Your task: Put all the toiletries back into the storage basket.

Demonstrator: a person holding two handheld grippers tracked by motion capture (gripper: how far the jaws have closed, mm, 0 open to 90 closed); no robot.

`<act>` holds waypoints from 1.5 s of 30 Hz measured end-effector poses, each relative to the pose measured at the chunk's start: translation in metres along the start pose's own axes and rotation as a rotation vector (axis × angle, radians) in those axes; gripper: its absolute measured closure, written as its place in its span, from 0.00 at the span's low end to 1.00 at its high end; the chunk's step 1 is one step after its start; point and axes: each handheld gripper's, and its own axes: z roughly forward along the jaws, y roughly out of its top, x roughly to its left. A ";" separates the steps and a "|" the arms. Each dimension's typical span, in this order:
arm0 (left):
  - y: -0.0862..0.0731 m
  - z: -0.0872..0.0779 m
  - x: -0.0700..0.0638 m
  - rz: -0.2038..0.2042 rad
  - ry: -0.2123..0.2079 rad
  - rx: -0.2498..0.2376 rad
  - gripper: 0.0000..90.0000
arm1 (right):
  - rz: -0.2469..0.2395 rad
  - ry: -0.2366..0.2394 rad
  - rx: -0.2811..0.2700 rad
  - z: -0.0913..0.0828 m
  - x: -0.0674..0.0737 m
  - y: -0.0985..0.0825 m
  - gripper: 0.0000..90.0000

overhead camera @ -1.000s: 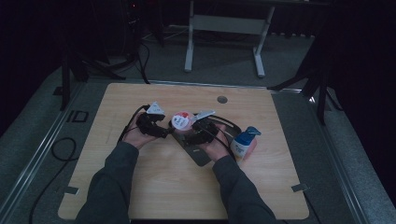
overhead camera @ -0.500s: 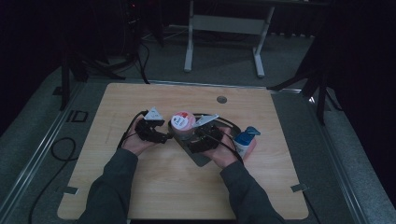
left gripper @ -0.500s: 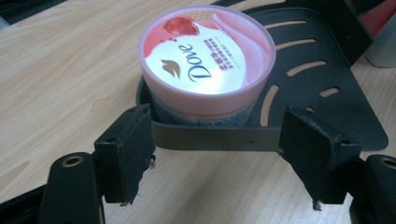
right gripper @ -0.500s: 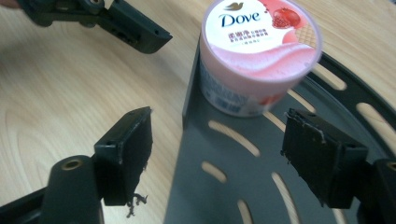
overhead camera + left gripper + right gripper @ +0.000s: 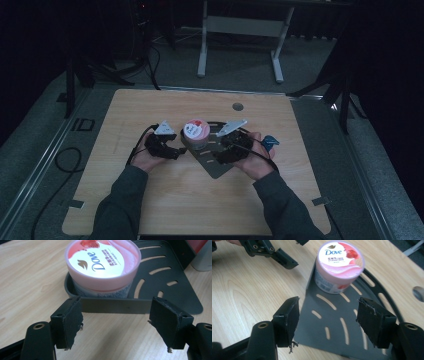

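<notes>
The right gripper (image 5: 224, 150) has lifted off the blue-capped bottle (image 5: 270, 142) at far right, its jaws just closing partway on nothing; the left gripper (image 5: 177, 152) stays open; the Dove tub (image 5: 195, 133) stands on the black slotted tray (image 5: 215, 167); the tub appears next.

The room is dimly lit, and its far side is lost in darkness. A light wooden counter (image 5: 150, 210) with rounded corners and a round hole (image 5: 238, 106) near its far edge is set on grey carpeted floor (image 5: 380, 165). A white metal frame (image 5: 240, 25) is seen beyond it, and black cables (image 5: 60, 160) are trailed at the left.
</notes>
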 end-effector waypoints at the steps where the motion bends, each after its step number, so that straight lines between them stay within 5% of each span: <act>1: -0.001 0.000 0.000 -0.004 0.000 -0.001 0.29 | -0.012 -0.001 0.003 -0.008 -0.004 0.000 0.36; 21: -0.012 -0.002 -0.002 -0.021 -0.007 -0.011 0.29 | -0.023 -0.041 0.046 -0.051 -0.043 -0.016 0.35; 45: -0.016 0.002 -0.002 -0.035 -0.018 -0.013 0.29 | -0.012 -0.037 0.153 -0.052 -0.061 -0.047 0.43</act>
